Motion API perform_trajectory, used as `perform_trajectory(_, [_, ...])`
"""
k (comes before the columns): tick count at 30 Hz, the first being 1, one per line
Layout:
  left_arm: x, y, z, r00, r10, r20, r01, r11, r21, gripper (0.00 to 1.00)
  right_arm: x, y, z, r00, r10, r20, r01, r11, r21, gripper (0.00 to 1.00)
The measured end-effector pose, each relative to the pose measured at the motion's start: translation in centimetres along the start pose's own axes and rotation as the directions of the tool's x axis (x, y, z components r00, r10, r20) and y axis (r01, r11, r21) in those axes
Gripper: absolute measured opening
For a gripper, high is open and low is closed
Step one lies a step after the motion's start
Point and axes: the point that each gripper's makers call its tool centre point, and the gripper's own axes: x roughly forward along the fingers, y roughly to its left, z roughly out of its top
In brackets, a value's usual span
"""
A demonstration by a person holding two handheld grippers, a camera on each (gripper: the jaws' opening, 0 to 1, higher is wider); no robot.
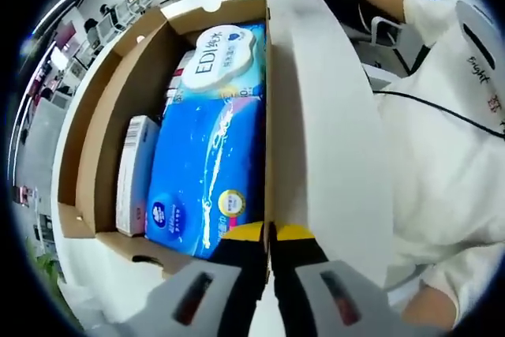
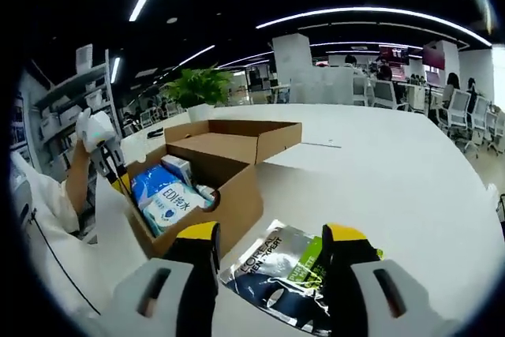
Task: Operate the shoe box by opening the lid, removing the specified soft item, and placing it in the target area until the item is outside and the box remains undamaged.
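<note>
1. The left gripper (image 1: pixel 270 236) is pinching the white inner flap of the lid (image 1: pixel 316 116) of the open brown cardboard shoe box (image 1: pixel 95 132), its jaws closed narrow on the flap's edge.
2. The blue plastic pack of tissues (image 1: pixel 201 179), seemingly the soft item, is lying inside the box just beyond those jaws, its long axis running away from them.
3. The right gripper (image 2: pixel 272 246) is hovering with jaws wide over a dark foil sachet (image 2: pixel 272 270) on the white bench (image 2: pixel 379 163), the box to its left.
4. The left gripper is nearer but occupied, so the right one probably has to reach in.

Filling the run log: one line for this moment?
shoe box: open, lid clamped by left gripper | blue wipes pack: inside | right gripper: open over silver pouch on table
</note>
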Motion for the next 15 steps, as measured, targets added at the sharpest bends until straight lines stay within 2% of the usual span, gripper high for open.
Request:
perform_trajectory(2, [0.0, -0.1, 0.0, 1.0, 0.008, 0.007, -0.008, 1.0, 0.022, 0.02, -0.1, 0.0, 0.1, 1.0, 0.002, -0.004, -0.002, 1.0, -0.008, 0.53])
perform_trajectory(7, [0.0, 0.0, 0.0, 1.0, 0.01, 0.011, -0.011, 1.0, 0.021, 0.02, -0.2, 0.6, 0.8, 1.0, 0.015, 0.001, -0.015, 0.999, -0.038, 0.51])
perform_trajectory(10, [-0.1, 0.0, 0.0, 1.0, 0.021, 0.015, -0.021, 0.999, 0.033, 0.02, -0.4, 0.0, 1.1, 1.0, -0.012, -0.005, 0.011, 0.996, -0.084, 0.51])
perform_trajectory(12, [-0.1, 0.0, 0.0, 1.0, 0.026, 0.018, -0.026, 0.999, 0.037, 0.02, -0.7, -0.2, 1.4, 1.0, -0.011, -0.008, 0.011, 0.997, -0.08, 0.51])
perform_trajectory(15, [-0.1, 0.0, -0.1, 0.999, 0.047, -0.008, -0.046, 0.997, 0.054, 0.02, -1.0, -0.5, 1.8, 0.999, -0.031, -0.01, 0.03, 0.995, -0.098, 0.51])
